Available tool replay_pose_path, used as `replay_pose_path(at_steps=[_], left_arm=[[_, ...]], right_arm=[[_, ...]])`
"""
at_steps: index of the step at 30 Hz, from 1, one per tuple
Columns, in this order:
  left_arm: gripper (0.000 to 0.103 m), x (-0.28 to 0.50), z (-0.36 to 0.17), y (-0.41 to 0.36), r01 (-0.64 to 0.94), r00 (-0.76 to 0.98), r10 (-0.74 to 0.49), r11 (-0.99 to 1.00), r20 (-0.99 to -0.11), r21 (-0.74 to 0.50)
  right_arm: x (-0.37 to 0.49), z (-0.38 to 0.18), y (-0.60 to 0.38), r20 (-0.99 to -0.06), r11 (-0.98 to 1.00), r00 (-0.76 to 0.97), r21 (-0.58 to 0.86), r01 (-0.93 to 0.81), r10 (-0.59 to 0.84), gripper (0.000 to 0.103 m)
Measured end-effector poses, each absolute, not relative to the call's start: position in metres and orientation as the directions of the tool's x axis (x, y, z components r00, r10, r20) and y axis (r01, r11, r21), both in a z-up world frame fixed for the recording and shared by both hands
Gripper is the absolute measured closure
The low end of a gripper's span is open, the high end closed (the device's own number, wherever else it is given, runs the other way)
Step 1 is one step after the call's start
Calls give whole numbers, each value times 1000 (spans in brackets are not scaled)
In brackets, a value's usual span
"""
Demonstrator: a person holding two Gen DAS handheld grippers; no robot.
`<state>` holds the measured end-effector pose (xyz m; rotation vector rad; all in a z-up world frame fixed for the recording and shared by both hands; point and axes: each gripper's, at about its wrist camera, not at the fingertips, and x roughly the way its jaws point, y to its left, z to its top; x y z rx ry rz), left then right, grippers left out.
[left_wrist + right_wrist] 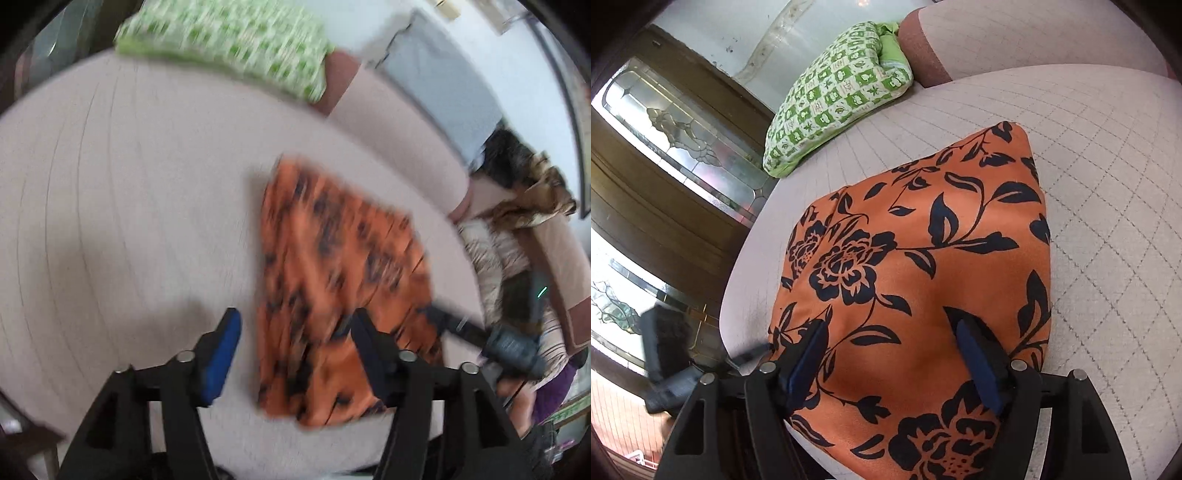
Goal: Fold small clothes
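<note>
Orange garment [923, 273] w/ black floral print lies folded on the quilted bed [1108, 192], well apart from the green checked pillow [842, 96] near the headboard end. Looks light, soft, prob a bit slick & satiny, so layers may slide; best pinched at a corner or hem edge, not mid-panel. Right gripper [892, 354] hovers over its near edge, fingers spread, nothing pinched. Left gripper [295, 343] also released, straddling the garment's near left edge, view blurred

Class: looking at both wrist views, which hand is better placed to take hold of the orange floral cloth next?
Right. The right tool is open directly over the orange floral cloth; the left tool straddles its edge.
</note>
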<state>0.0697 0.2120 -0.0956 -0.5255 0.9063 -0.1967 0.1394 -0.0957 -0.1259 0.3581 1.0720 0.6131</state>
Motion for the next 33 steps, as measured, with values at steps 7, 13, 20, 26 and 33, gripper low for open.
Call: replay_pose_path(at_steps=[7, 13, 20, 26, 33], left_arm=[[67, 184, -132, 217, -46, 487, -489, 813, -723, -581], [84, 189, -135, 198, 35, 512, -418, 883, -750, -468], [58, 174, -122, 199, 35, 550, -393, 893, -737, -450], [54, 103, -74, 174, 125, 616, -373, 916, -694, -382], [81, 93, -134, 169, 46, 475, -411, 895, -778, -444]], right_arm=[[139, -128, -99, -681, 756, 329, 589, -285, 654, 24], [139, -130, -100, -670, 745, 326, 602, -287, 667, 24], [139, -130, -100, -664, 741, 329, 604, -293, 671, 24], [140, -130, -106, -646, 723, 328, 634, -272, 690, 24], [145, -133, -111, -628, 702, 321, 671, -237, 709, 24]])
